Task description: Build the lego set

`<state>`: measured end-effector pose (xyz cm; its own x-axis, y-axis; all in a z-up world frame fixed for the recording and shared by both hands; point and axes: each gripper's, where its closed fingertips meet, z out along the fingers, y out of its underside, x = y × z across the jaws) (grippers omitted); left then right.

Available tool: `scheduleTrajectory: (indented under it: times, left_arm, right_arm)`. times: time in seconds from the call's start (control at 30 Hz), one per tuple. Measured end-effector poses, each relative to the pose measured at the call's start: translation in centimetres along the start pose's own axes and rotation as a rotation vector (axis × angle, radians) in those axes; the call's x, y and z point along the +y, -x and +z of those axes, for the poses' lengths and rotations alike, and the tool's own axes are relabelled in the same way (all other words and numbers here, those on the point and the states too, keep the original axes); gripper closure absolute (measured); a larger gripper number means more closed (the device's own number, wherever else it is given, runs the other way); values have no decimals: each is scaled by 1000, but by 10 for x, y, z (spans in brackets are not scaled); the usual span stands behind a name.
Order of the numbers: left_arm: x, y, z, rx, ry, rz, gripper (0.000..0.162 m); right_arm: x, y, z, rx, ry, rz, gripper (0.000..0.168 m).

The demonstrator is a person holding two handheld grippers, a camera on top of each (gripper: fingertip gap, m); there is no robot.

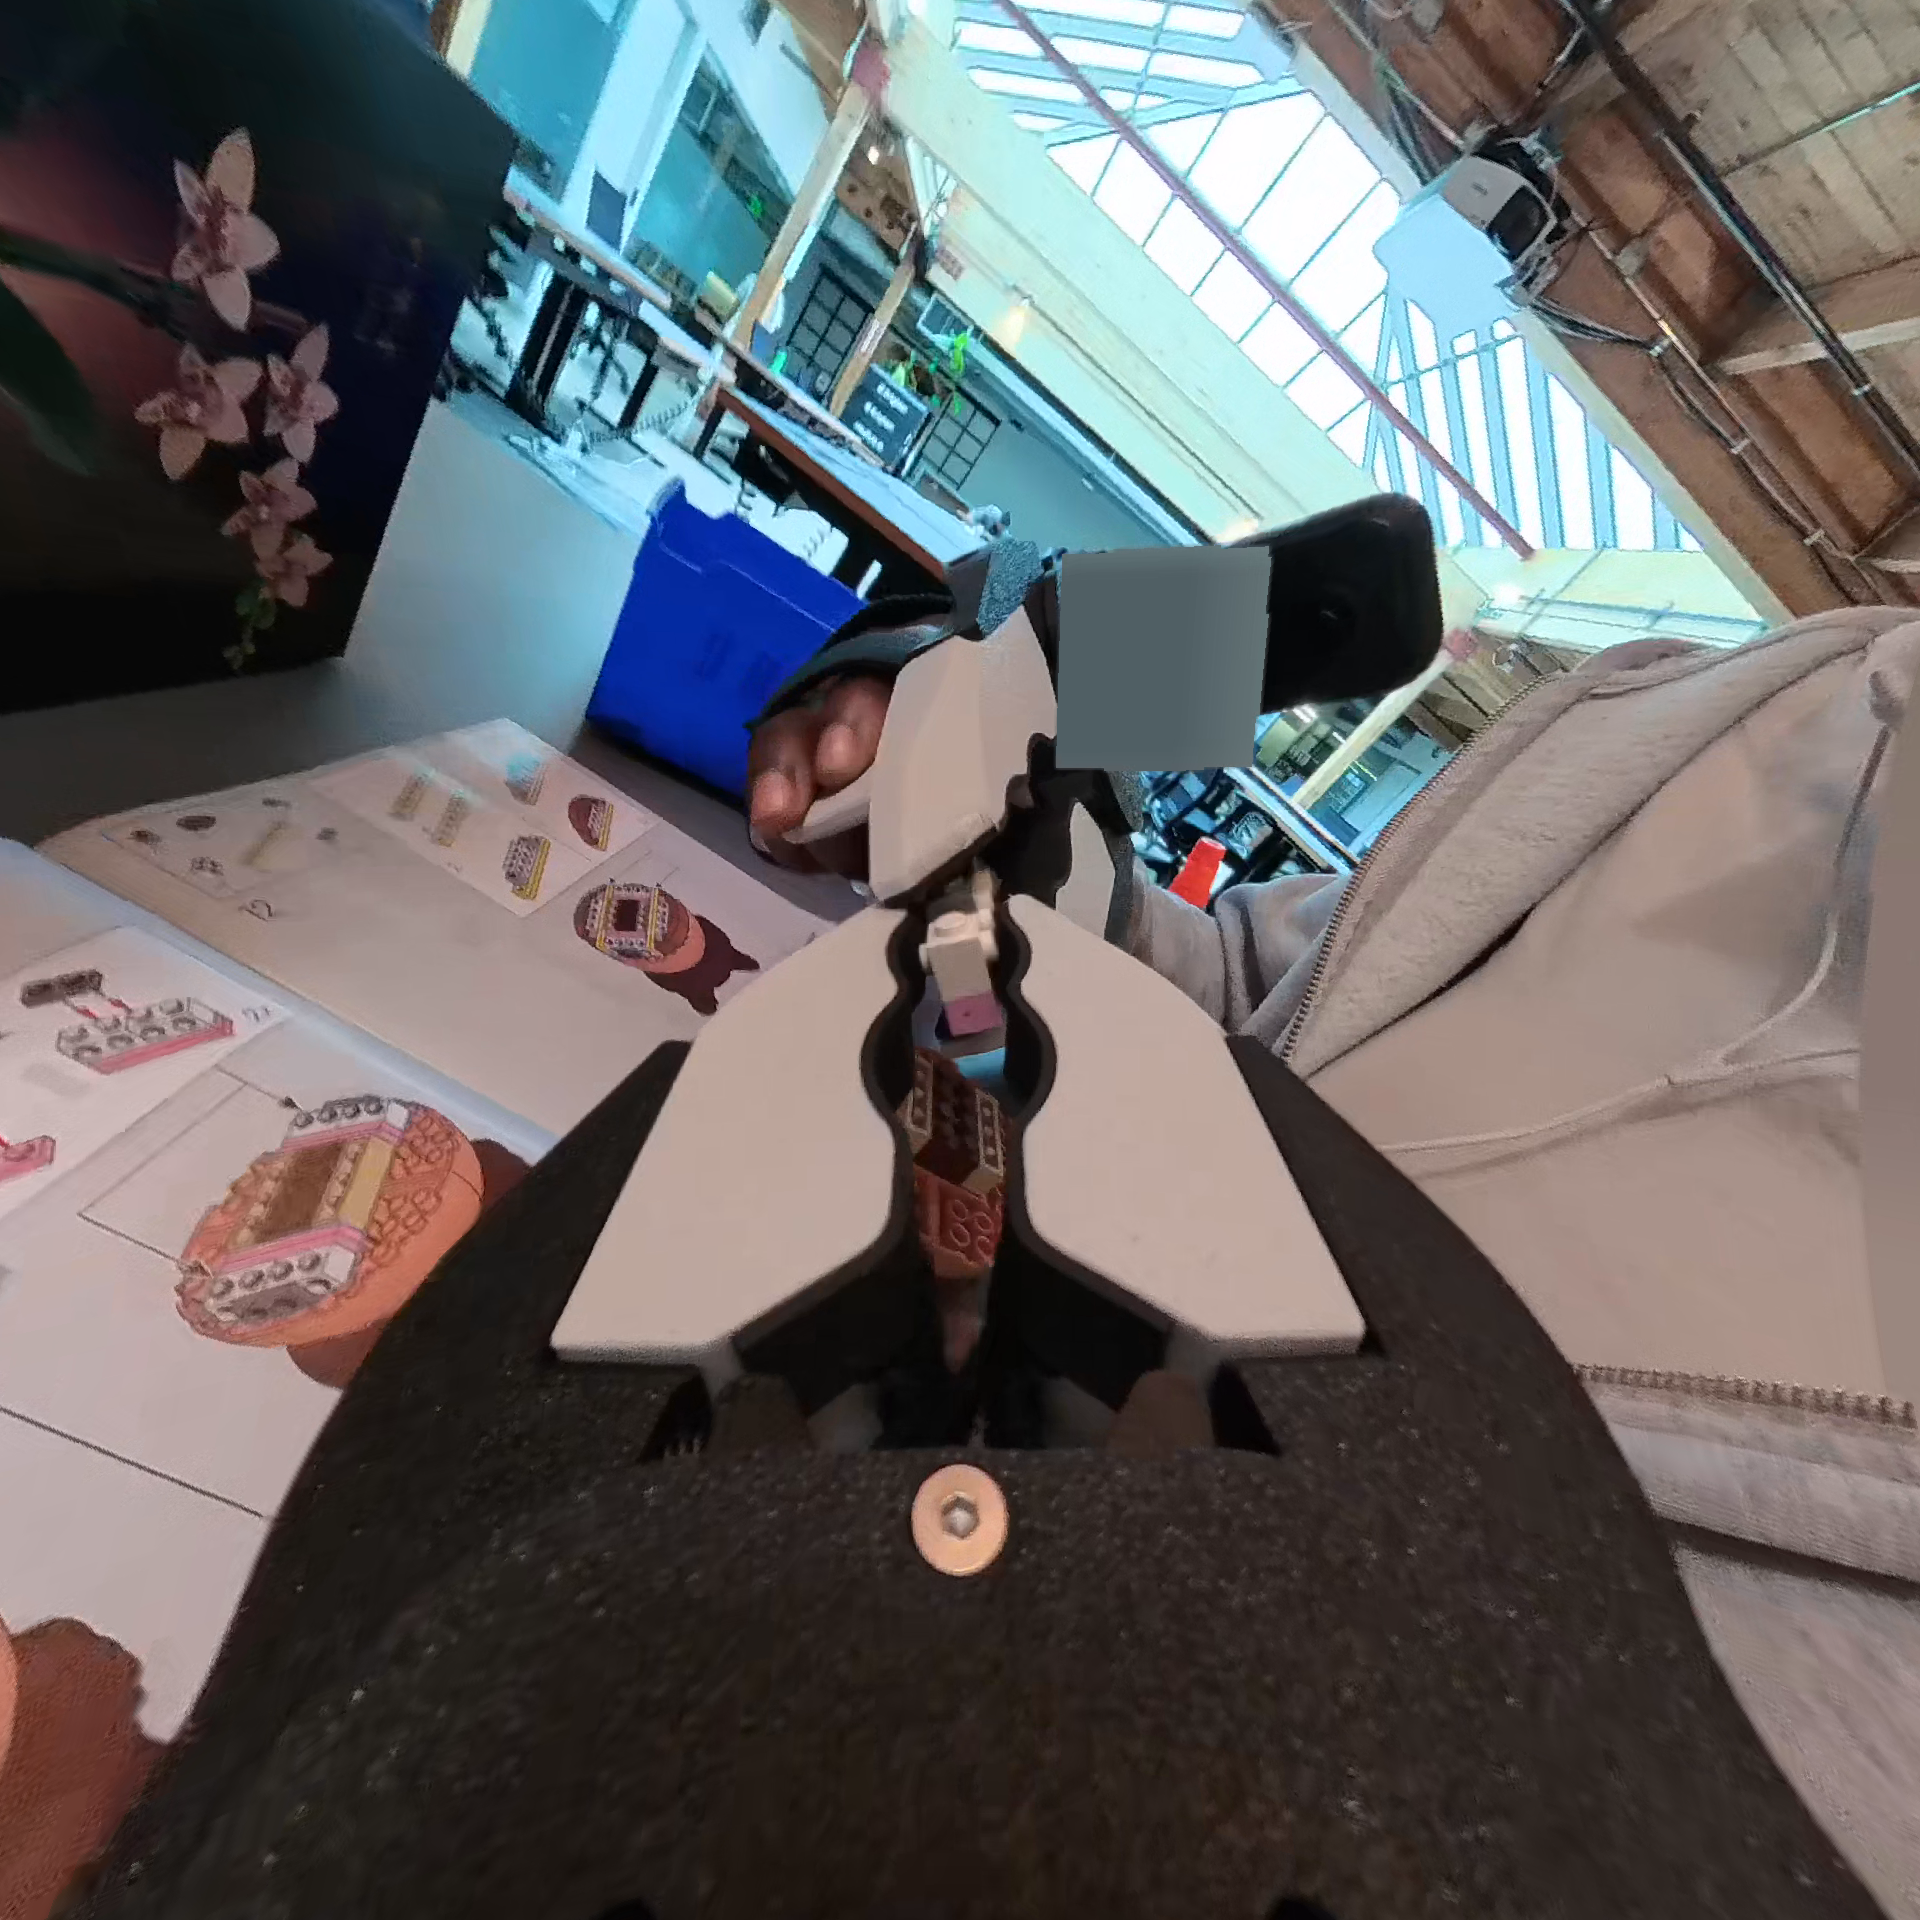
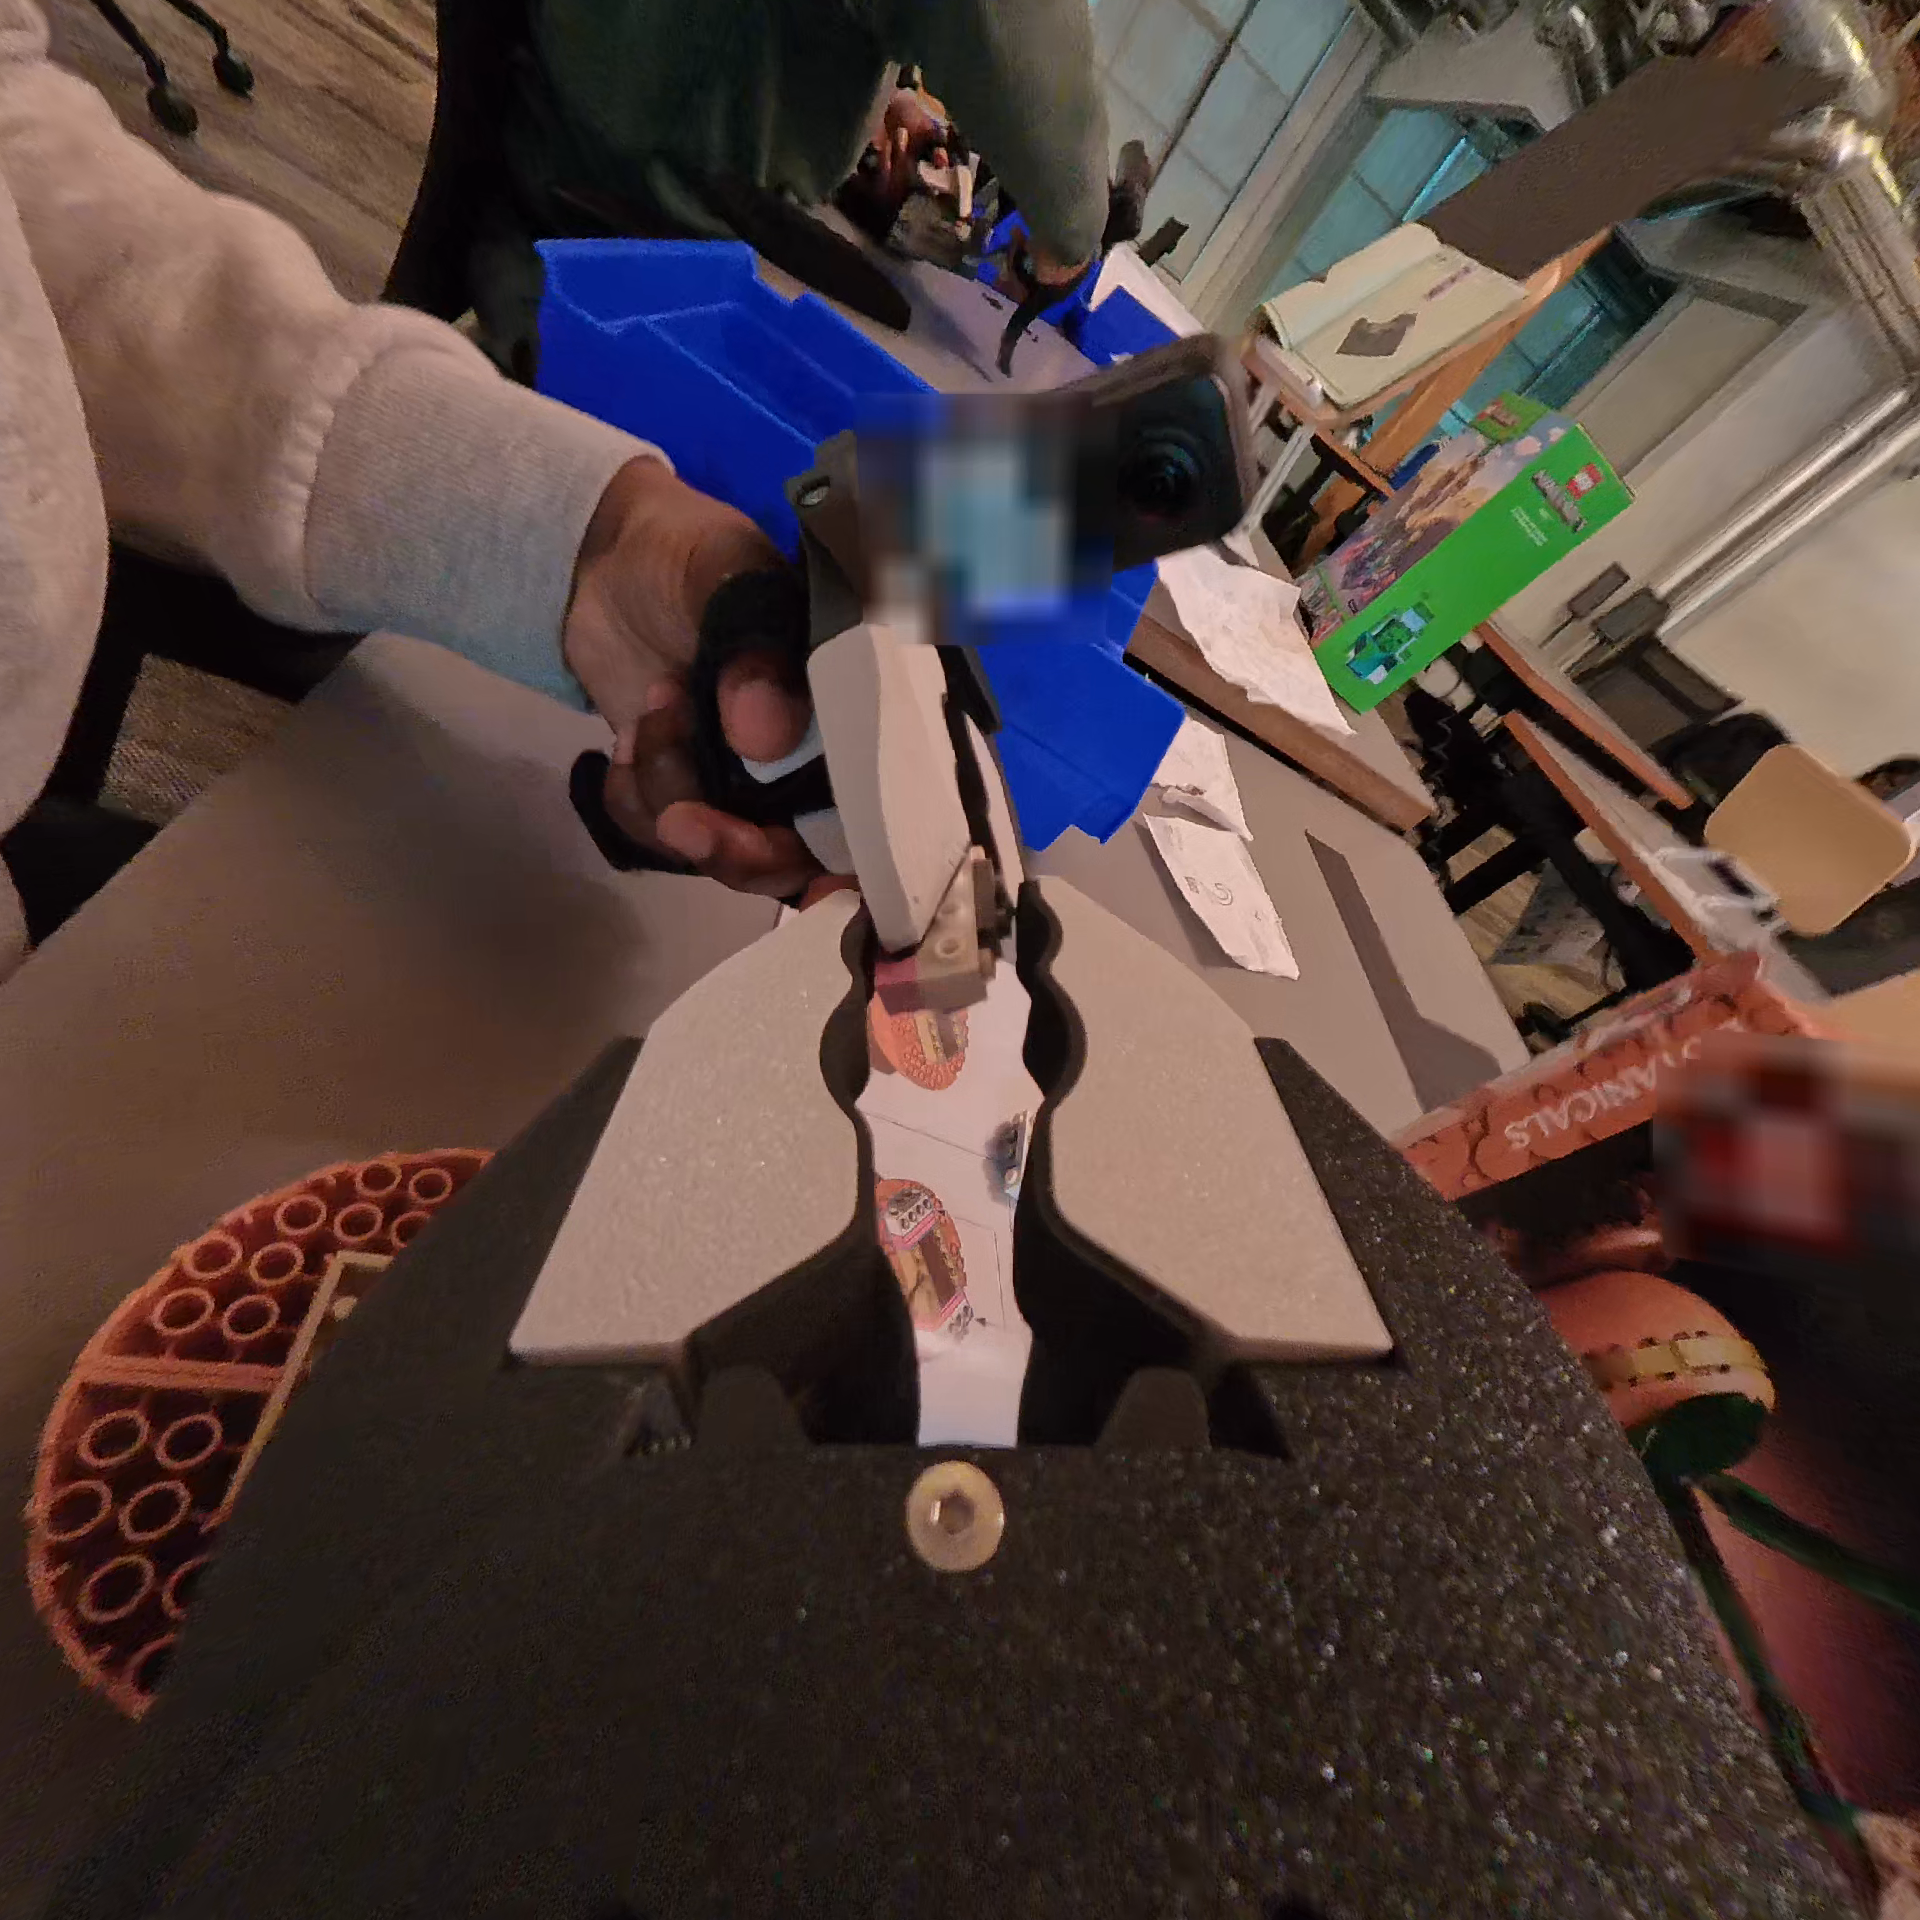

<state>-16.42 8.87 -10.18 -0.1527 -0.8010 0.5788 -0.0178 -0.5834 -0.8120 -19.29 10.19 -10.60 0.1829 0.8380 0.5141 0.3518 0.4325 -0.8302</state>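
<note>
My left gripper (image 1: 958, 930) is shut on a small white brick (image 1: 951, 940) with a pink brick (image 1: 971, 1013) under it, pinched at the fingertips. My right gripper (image 1: 971, 883) meets it head-on from above. In the right wrist view, the right gripper (image 2: 940, 925) has its jaws partly apart. Its tips flank the white brick (image 2: 951, 961) and the left gripper (image 2: 951, 904). A brown and terracotta build (image 1: 954, 1143) shows through the gap between the left fingers. A round terracotta piece (image 2: 187, 1434), tubes showing, lies low at the left.
The open instruction booklet (image 1: 312, 1039) lies on the grey table (image 2: 364, 935) under both grippers. Blue bins (image 2: 727, 353) stand behind. A dark box with orchid pictures (image 1: 208, 312) is far left, a green set box (image 2: 1475, 540) far right. The person's hoodie (image 1: 1558, 935) fills the right. Only a small space, under 4 cm, lies between the two pairs of fingers. Both grippers' tips are roughly 12 cm from the round terracotta piece (image 2: 187, 1434).
</note>
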Motion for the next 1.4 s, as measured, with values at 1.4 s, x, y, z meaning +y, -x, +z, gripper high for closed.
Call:
scheduleTrajectory:
  times: [1.4]
  left_arm:
    - [40,55,-72,-640,112,428,147]
  right_arm:
    - [141,-58,65,47,457,483,159]
